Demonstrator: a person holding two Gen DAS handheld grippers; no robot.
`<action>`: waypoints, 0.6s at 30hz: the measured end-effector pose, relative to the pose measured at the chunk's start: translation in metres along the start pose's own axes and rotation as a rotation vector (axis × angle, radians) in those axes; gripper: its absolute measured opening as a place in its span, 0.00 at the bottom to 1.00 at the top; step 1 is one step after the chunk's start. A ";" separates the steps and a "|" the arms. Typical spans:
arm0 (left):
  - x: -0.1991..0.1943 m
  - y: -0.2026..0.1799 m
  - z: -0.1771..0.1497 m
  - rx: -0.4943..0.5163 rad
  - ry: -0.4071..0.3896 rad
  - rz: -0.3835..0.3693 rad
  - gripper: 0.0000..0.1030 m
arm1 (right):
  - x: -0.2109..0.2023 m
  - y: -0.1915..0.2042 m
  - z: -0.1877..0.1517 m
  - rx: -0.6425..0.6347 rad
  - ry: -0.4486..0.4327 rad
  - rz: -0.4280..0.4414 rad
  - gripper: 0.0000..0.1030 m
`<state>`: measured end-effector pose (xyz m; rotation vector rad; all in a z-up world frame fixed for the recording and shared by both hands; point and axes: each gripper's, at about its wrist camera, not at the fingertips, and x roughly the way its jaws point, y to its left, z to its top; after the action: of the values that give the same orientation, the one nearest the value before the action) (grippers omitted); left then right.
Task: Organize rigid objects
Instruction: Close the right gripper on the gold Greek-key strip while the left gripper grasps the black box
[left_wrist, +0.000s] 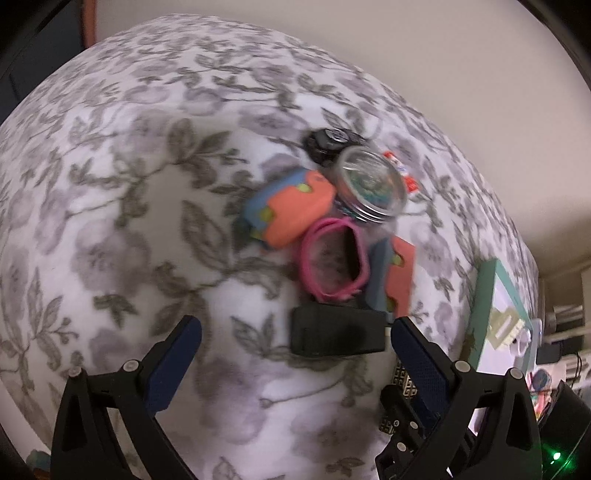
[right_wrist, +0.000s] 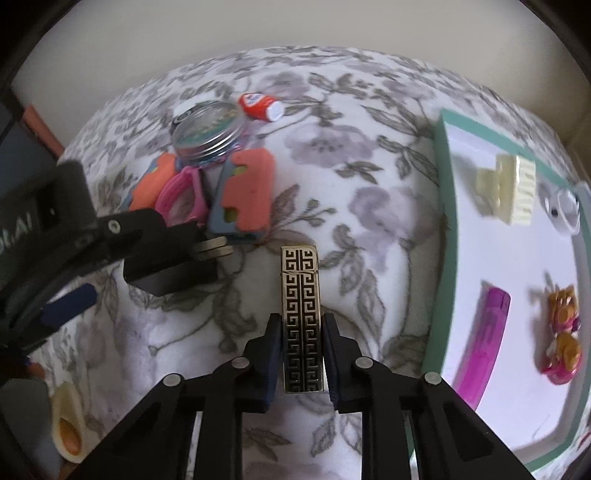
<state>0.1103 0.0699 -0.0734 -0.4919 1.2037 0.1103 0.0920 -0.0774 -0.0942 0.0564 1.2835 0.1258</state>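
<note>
My right gripper (right_wrist: 303, 354) is shut on a black-and-gold patterned lighter (right_wrist: 301, 295) and holds it upright above the flowered bedspread, left of the green-rimmed white tray (right_wrist: 439, 258). My left gripper (left_wrist: 295, 332) is open and empty, close over a black rectangular block (left_wrist: 336, 334). Beyond the block lies a pile: a pink band (left_wrist: 332, 258), two orange-and-blue foam pieces (left_wrist: 291, 206), a clear round jar (left_wrist: 369, 184), a black round object (left_wrist: 332, 142) and a small red-and-white bottle (right_wrist: 260, 105). The left gripper also shows at the left of the right wrist view (right_wrist: 147, 251).
The tray holds a cream hair claw (right_wrist: 509, 188), a magenta lighter (right_wrist: 484, 332), a small orange-and-pink toy (right_wrist: 561, 332) and a clear item (right_wrist: 565, 206). A cream-and-orange object (right_wrist: 68, 428) lies at the near left. A wall stands behind the bed.
</note>
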 end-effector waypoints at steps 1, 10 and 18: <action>0.002 -0.006 0.000 0.019 -0.002 -0.005 0.98 | -0.001 -0.005 0.000 0.023 0.004 0.016 0.23; 0.017 -0.024 -0.006 0.099 0.018 0.010 0.69 | -0.002 -0.027 -0.004 0.103 0.018 0.058 0.23; 0.019 -0.020 -0.010 0.060 0.025 -0.042 0.58 | -0.005 -0.037 -0.010 0.147 0.019 0.089 0.23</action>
<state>0.1158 0.0443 -0.0875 -0.4668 1.2170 0.0324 0.0834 -0.1148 -0.0965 0.2386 1.3077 0.1086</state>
